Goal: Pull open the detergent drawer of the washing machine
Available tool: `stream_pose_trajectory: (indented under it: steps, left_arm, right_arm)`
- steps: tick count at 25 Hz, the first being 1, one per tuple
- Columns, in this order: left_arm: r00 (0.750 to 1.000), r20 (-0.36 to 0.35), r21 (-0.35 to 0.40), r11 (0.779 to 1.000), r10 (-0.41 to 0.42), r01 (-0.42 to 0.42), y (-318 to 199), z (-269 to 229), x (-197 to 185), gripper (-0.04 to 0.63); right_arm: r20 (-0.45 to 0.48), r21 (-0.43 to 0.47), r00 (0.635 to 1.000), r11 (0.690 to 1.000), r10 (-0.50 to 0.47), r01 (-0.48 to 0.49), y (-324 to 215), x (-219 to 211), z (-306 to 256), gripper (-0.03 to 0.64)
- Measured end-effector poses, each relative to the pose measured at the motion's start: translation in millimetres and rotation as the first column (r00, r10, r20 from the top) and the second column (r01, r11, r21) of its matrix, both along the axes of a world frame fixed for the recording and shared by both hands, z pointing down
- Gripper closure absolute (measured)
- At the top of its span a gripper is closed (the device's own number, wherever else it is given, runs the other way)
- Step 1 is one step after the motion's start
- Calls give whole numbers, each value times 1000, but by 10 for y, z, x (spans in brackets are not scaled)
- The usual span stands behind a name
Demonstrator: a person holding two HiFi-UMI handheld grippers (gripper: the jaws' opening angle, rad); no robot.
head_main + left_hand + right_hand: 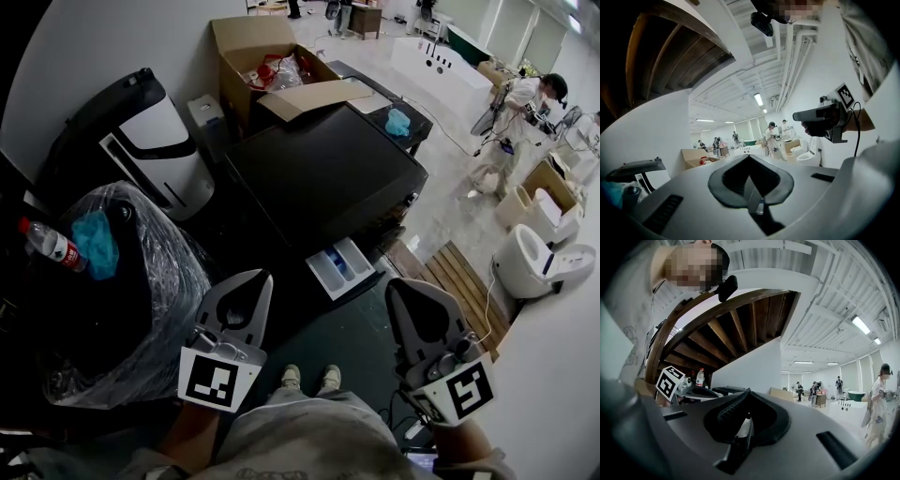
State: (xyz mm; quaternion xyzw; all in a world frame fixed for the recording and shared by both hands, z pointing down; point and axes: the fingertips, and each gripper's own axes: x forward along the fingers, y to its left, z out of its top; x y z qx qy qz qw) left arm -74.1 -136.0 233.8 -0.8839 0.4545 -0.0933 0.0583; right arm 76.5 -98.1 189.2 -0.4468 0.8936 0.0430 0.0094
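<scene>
The dark washing machine (328, 169) stands in the middle of the head view. Its white detergent drawer (339, 269) sticks out of the front, showing a blue compartment. My left gripper (257, 278) and right gripper (399, 285) are held near my body, below the drawer in that view and apart from it. Both have their jaws together with nothing between them. In the left gripper view the left gripper (749, 157) points level into the room, with the right gripper (819, 117) off to the right. The right gripper (747, 393) also points level, with the left gripper (701, 392) beside it.
A black bin bag (141, 309) with a plastic bottle (47, 244) and a blue cloth (94, 244) sits at the left. A white appliance (155, 150) and an open cardboard box (272, 66) stand behind. White toilets (544, 262), wooden slats (459, 281) and people (525, 103) are at the right.
</scene>
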Motion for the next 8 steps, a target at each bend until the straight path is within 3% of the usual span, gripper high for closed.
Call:
stream_pose_trajectory:
  steps: [8]
  left_arm:
    - [1000, 2, -1, 1000, 1, -1, -40, 12, -9, 580]
  right_arm:
    - [-16, -16, 1000, 1000, 9, -9, -73, -1, 63, 588]
